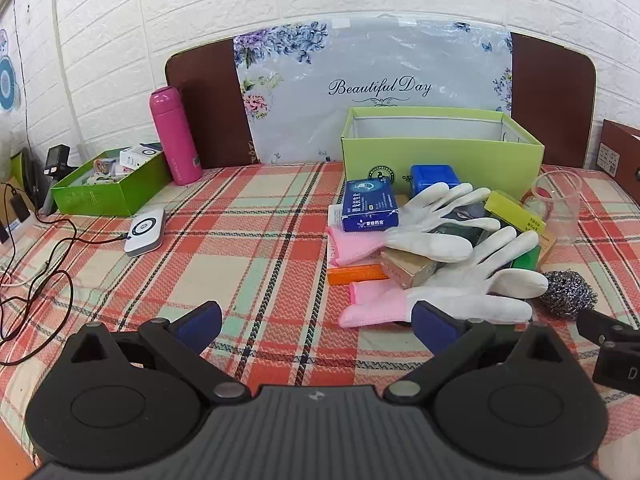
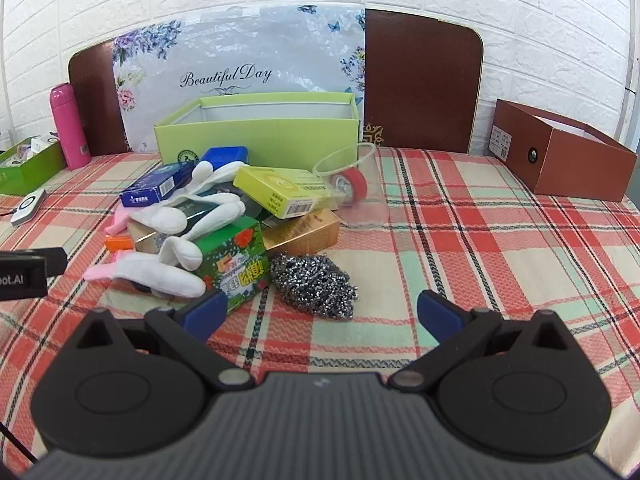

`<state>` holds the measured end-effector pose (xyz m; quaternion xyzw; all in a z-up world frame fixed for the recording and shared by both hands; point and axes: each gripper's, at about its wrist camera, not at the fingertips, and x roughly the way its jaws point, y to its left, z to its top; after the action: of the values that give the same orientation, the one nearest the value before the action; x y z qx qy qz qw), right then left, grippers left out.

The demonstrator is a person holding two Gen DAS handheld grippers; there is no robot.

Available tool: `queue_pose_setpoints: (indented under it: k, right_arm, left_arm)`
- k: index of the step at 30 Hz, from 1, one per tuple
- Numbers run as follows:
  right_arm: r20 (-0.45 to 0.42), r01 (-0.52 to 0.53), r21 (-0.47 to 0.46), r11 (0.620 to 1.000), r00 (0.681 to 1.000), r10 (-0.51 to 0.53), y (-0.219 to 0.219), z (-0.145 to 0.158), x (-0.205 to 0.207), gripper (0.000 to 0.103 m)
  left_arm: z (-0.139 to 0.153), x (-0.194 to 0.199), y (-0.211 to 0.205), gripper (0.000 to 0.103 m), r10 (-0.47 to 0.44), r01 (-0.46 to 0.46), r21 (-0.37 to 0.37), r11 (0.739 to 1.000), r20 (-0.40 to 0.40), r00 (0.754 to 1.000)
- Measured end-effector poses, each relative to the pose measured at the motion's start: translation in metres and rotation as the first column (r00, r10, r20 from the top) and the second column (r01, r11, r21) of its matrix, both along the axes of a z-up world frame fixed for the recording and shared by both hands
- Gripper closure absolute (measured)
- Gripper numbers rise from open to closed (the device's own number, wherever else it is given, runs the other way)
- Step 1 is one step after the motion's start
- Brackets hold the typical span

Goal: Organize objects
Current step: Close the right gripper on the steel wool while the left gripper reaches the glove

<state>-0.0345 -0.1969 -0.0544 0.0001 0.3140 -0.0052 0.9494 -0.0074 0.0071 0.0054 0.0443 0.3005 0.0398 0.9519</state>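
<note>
From the left wrist, the left gripper [image 1: 316,322] hangs over bare plaid tablecloth [image 1: 248,240] with its blue-padded fingers [image 1: 200,322] spread as wide as they go, gripping nothing. The clutter to be sorted sits ahead of the right-hand finger: a pair of white knit gloves with pink cuffs [image 1: 440,264] draped over small cartons, a dark blue printed box [image 1: 370,206] on top, a ball of steel wool [image 1: 566,292] off to the right. The nearer glove's pink cuff lies just beyond that finger's tip. Behind the heap stands an open lime-green cardboard box [image 1: 440,152], seemingly empty, probably the place for all this.

From the right wrist, the right gripper [image 2: 322,316] is likewise wide open and holds nothing. Its left finger [image 2: 206,314] overlaps the corner of a green printed carton [image 2: 236,264]; whether it touches, I cannot tell. The steel wool lies between and just ahead of the fingers, the likeliest first pick. A clear plastic cup on its side with a red tape roll in it [image 2: 352,184] rests further ahead.
</note>
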Motion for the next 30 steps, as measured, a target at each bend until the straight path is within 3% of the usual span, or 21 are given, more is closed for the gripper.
queue_pose_setpoints:
  k: [22,30]
  right_arm:
    - [-0.009,0.010,-0.007,1.000,1.000,-0.010,-0.003,-0.006,-0.001,0.000]
    - [-0.001,-0.079,0.042,0.996,0.997,0.079,-0.015,-0.016,-0.004,0.000]
  left_arm:
    - [-0.006,0.001,-0.001,0.000,-0.020,0.019,-0.039,0.999,-0.042,0.999]
    - [-0.013,0.007,0.000,0.000,-0.121,0.113,-0.115,0.987,-0.065,0.991]
